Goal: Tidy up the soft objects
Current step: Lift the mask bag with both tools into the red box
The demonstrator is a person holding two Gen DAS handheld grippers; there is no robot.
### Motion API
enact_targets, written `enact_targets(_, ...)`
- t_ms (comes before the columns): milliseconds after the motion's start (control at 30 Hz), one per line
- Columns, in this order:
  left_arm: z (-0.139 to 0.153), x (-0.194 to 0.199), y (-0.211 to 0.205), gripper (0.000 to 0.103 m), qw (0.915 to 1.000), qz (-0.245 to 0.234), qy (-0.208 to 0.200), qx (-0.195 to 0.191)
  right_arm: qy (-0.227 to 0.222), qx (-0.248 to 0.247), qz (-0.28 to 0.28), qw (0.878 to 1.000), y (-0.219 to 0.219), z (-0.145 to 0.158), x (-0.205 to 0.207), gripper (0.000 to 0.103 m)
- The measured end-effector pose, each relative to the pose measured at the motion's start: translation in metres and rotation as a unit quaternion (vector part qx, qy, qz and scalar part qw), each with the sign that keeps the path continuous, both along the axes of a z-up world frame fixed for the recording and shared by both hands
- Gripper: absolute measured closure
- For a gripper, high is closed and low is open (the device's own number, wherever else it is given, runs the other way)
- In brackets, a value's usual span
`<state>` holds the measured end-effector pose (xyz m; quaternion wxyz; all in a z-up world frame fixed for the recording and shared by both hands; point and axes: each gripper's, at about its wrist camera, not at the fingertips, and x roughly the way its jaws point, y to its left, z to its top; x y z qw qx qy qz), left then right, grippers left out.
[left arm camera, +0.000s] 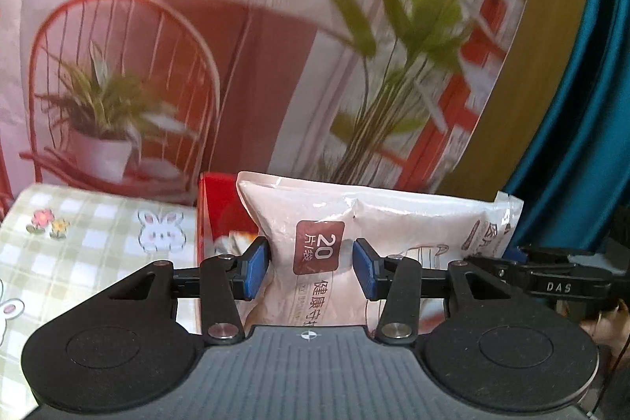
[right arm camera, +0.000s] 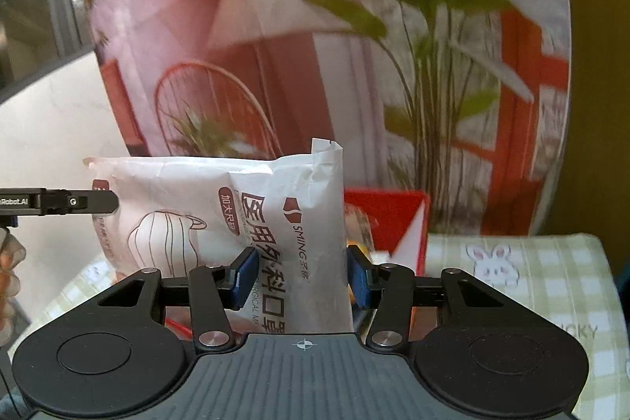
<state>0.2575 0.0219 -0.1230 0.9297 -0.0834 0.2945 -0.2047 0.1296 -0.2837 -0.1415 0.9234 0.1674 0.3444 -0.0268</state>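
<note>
A soft white plastic pack of face masks [left arm camera: 393, 223] with brown Chinese print is held up between both grippers. My left gripper [left arm camera: 311, 268] is shut on one end of the pack, its blue pads [left arm camera: 256, 272] pressing the pack in. My right gripper [right arm camera: 301, 280] is shut on the other end of the same pack [right arm camera: 177, 207], blue pads [right arm camera: 244, 276] against it. The right gripper's body [left arm camera: 551, 282] shows at the right edge of the left wrist view; the left gripper's finger [right arm camera: 59, 202] shows at the left of the right wrist view.
A red box [left arm camera: 218, 211] [right arm camera: 393, 219] stands just behind the pack. A green checked cloth with bunnies [left arm camera: 78, 242] [right arm camera: 531, 282] covers the surface. A large printed backdrop of a chair, lamp and plants [left arm camera: 236, 45] stands behind. A blue curtain [left arm camera: 582, 105] hangs at right.
</note>
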Motion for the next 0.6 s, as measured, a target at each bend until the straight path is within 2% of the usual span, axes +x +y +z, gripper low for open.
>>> enact_targets(300, -0.033, 0.031, -0.009, 0.054, 0.9982, -0.001, 0.042, 0.042, 0.054, 0.009, -0.009, 0.998, -0.004, -0.043, 0.013, 0.058)
enact_targets(467, -0.04, 0.04, -0.008, 0.053, 0.9975, -0.005, 0.049, 0.051, 0.063, 0.001, -0.015, 0.998, -0.004, -0.054, 0.023, 0.058)
enact_targets(600, -0.04, 0.042, -0.005, 0.053, 0.9968, 0.012, 0.047, 0.063, 0.071, -0.015, -0.025, 0.997, -0.003, -0.056, 0.027, 0.054)
